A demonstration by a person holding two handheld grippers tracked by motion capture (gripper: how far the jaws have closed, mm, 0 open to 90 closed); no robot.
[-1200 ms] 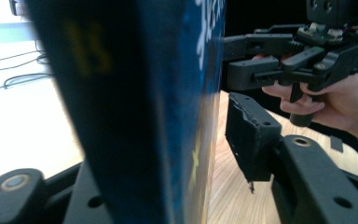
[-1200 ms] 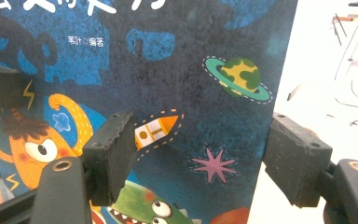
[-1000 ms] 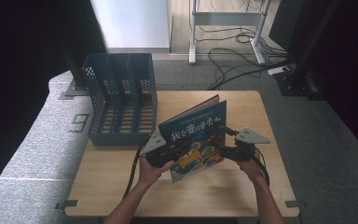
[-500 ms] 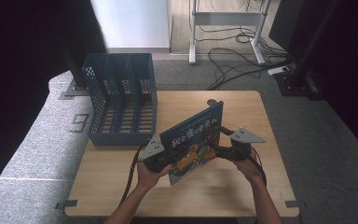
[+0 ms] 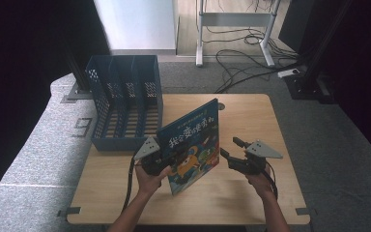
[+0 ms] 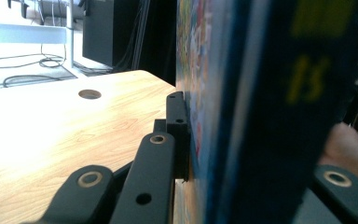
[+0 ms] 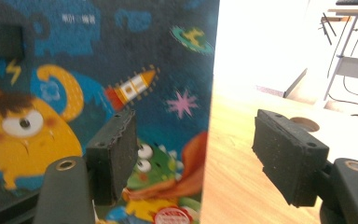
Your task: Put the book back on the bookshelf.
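Two grippers work one picture book (image 5: 192, 145), which stands upright on its lower edge near the middle of the wooden table (image 5: 251, 116), at about five o'clock from the blue file rack (image 5: 125, 108). Since a second ago the book has tipped from a leaning, half-flat pose to nearly vertical, its cover facing the person's right. The left gripper (image 5: 155, 162) has just been closing, and its jaws now pinch the book's near edge; in the left gripper view one black pad (image 6: 179, 135) lies flat against the cover, with the spine edge between the jaws. The right gripper (image 5: 234, 153), at three o'clock from the book, stands spread with nothing between its pads; in the right gripper view the book's free edge (image 7: 121, 93) shows behind and between the open jaws, though whether the left pad brushes the cover is hard to judge there. The handover looks complete: the left hand alone now carries the book, so it is probably ready to be lifted toward one of the rack's slots at eleven o'clock.
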